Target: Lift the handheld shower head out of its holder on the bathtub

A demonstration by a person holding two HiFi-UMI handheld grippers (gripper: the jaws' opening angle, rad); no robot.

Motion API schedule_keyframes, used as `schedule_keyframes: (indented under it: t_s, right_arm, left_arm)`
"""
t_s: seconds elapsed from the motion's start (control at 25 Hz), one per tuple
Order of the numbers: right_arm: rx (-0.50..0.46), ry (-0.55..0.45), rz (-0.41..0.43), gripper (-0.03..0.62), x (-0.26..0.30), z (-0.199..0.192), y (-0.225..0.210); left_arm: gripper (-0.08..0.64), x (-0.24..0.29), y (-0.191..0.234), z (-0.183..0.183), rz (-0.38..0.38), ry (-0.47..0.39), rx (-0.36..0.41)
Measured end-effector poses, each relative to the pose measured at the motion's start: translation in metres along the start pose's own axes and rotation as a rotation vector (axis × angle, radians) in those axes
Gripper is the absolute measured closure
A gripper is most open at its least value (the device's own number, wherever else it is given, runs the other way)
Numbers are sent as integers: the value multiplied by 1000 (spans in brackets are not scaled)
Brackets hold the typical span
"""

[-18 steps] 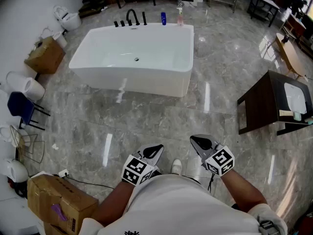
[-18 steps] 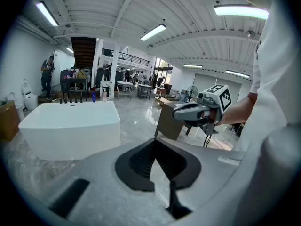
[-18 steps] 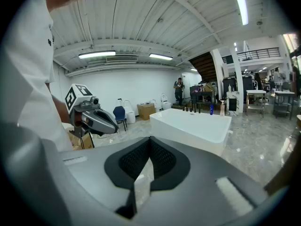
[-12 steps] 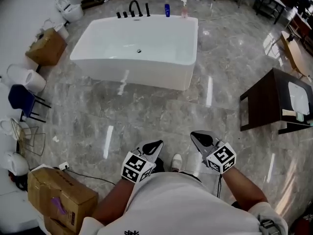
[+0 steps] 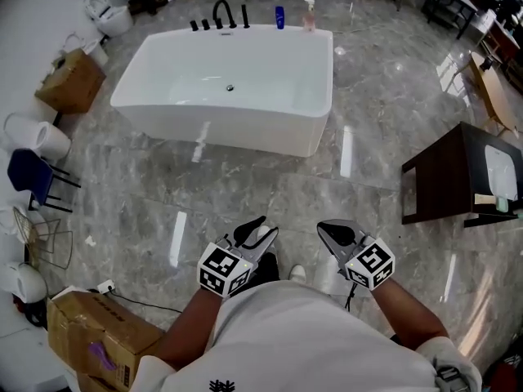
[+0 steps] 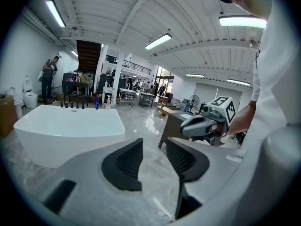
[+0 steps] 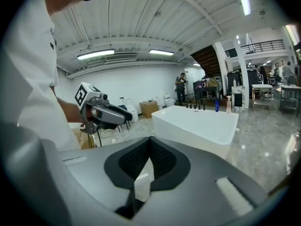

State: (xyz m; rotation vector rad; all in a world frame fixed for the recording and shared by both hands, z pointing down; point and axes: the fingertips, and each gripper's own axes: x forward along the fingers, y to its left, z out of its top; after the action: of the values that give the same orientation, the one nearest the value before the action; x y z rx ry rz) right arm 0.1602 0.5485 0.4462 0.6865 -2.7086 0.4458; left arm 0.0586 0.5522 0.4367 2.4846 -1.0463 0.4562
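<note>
Fingers (image 6: 126, 164) of left gripper (image 6: 154, 152) now wider apart; right gripper (image 7: 149, 142) unchanged, closed

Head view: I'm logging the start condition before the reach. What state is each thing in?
Bathtub: empty, no water seen.
Black fixtures: upright on the far rim, nothing lifted out.
Blue bottle: upright on the rim.
Pump bottle: upright beside it.
Left gripper: open, empty.
Right gripper: shut, empty.
</note>
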Motion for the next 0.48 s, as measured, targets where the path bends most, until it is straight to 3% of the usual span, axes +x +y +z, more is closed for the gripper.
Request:
schedule_keyframes:
  t_s: [0.08,0.2,0.48]
  right_arm:
    - [-4,1,5,581,18,16,-6]
    - [-10,-13,-5,575,45,45,-20]
    - [-38,13,-43,474,114,81,-55]
  left_arm:
    - [361,3,33,18,14,-27,-4]
    - [342,10,82,47,31,-60,13]
    - [316,25,165,84,28,-69,59]
